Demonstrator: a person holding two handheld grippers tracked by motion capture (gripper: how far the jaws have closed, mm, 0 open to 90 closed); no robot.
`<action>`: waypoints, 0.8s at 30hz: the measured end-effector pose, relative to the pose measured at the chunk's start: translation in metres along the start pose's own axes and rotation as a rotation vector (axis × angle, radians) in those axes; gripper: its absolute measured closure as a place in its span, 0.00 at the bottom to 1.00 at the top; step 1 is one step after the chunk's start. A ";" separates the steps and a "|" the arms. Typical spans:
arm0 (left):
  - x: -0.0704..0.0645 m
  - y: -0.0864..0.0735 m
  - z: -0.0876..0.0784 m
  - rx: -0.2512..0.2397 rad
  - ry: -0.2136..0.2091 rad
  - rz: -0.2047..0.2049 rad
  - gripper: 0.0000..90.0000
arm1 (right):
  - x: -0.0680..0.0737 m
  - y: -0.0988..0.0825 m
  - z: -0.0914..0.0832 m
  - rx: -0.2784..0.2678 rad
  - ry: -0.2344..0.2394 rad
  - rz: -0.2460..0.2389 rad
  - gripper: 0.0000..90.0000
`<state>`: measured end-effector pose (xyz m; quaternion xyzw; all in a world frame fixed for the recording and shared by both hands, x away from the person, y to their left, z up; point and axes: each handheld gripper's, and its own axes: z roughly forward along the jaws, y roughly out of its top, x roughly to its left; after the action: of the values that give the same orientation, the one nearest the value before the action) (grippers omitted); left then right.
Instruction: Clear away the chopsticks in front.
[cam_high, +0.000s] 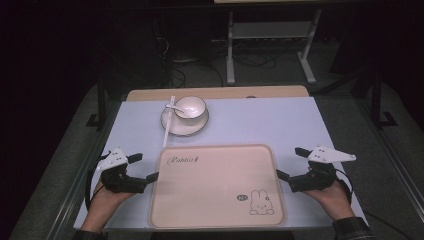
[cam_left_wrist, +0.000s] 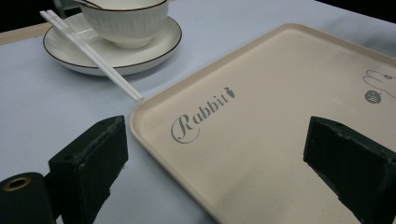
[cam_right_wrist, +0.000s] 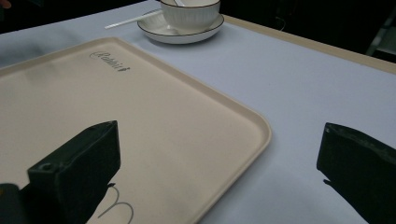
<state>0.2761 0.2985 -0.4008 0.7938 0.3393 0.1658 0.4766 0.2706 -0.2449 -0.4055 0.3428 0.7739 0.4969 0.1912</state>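
A beige tray (cam_high: 215, 185) lay on the near half of the table (cam_high: 280, 120), its long side running along the near edge. It carried the word "Rabbit" near its far left corner and a small rabbit drawing near its near right corner, and nothing lay on it.

Toward the far edge of the table, a little left of centre, a white plate (cam_high: 184, 124) with a dark rim held a white ribbed bowl (cam_high: 190, 107). A spoon handle (cam_high: 176, 108) leaned out of the bowl. A pair of white chopsticks (cam_high: 168, 121) rested across the left rim of the plate, their near tips reaching down almost to the far left corner of the tray; in the left gripper view the tips (cam_left_wrist: 135, 95) lay just beside the tray's rim.

The left gripper (cam_high: 138, 167) sat at the left edge of the tray, held in the person's left hand (cam_high: 107, 195), with its jaws spread wide and holding nothing; one jaw stood over the table and the other over the tray. The right gripper (cam_high: 291, 163) sat at the right edge of the tray in the right hand (cam_high: 332, 192), its jaws likewise wide apart and empty, straddling the tray's right rim.
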 end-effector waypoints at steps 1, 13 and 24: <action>0.001 0.001 0.000 -0.002 0.003 -0.003 0.07 | 0.000 0.000 0.000 0.000 -0.003 -0.001 0.00; 0.019 0.011 0.007 0.047 0.062 -0.037 0.07 | -0.001 0.002 0.001 0.011 -0.021 -0.004 0.00; 0.038 0.030 0.025 0.060 0.096 -0.050 0.07 | 0.001 0.004 -0.002 0.004 -0.031 -0.008 0.00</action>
<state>0.3295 0.2993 -0.3891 0.7902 0.3865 0.1815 0.4396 0.2699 -0.2445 -0.4005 0.3477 0.7732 0.4892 0.2047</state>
